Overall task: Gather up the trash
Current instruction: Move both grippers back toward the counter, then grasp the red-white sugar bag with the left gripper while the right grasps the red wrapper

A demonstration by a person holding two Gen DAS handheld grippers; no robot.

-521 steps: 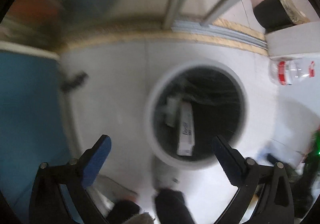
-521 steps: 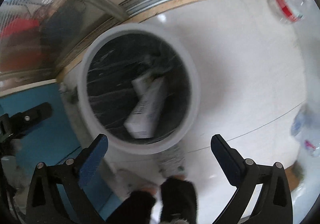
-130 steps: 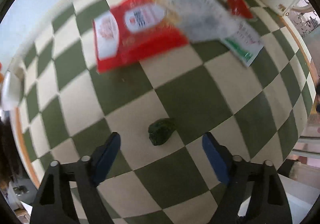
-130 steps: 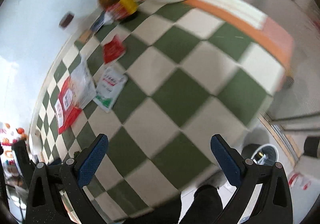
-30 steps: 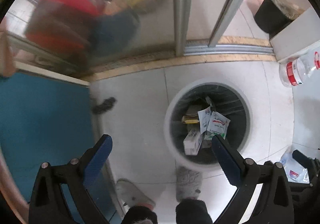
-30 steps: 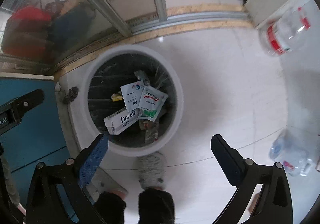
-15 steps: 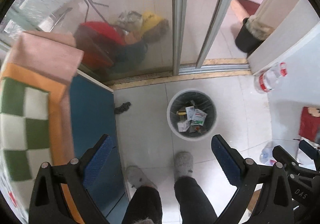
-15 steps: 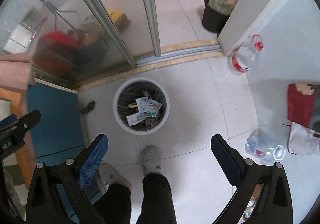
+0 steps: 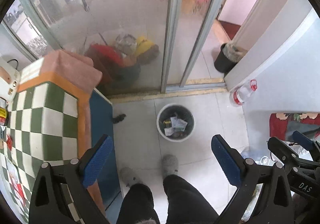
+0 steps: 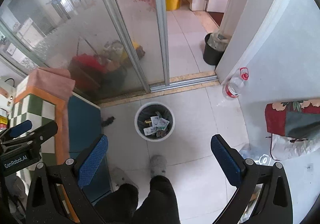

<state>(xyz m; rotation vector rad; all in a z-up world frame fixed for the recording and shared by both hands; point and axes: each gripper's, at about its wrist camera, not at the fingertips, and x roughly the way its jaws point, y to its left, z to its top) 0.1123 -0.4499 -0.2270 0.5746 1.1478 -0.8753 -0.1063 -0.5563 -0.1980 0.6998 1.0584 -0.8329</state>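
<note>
A white round trash bin (image 9: 160, 122) with a black liner stands on the tiled floor far below; it also shows in the right wrist view (image 10: 138, 124). Several packets and a small box (image 10: 149, 130) lie inside it. My left gripper (image 9: 161, 162) is open and empty, high above the floor. My right gripper (image 10: 159, 161) is open and empty at about the same height. The right gripper shows at the right edge of the left wrist view, the left gripper at the left edge of the right wrist view. A red packet (image 9: 19, 188) lies on the table at far left.
A table with a green-and-white checked cloth (image 9: 42, 124) and a blue side panel (image 9: 102, 124) stands to the left. My feet in grey slippers (image 9: 170, 164) stand before the bin. Glass sliding doors (image 9: 170, 33) are behind it. Water bottles (image 10: 233, 85) and a black pot (image 10: 212, 51) stand to the right.
Both grippers have risen well away from the bin, which now looks much smaller and farther. The table edge and more of the room have come into view.
</note>
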